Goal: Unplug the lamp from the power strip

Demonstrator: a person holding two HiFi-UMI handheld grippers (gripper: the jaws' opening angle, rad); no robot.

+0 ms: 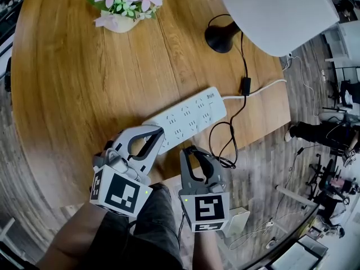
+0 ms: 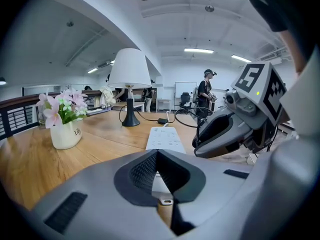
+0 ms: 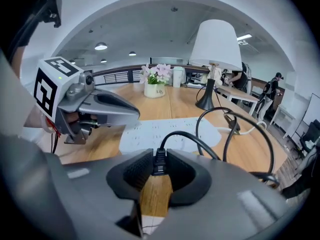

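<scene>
The left gripper's (image 1: 157,140) fingers (image 2: 140,171) pinch the power strip (image 1: 188,117) to anchor it while the right gripper's (image 1: 196,153) fingers clamp the lamp plug (image 3: 159,160), already out of its socket.

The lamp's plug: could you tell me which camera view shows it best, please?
The right gripper view: the plug sits close and sharp between the right gripper's fingers. The head view shows only its cable, that gripper covering the plug; the left gripper view shows no plug.

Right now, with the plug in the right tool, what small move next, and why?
Probably lower the plug onto the table and open the right tool: it is already held clear of the power strip, over bare wood.
</scene>
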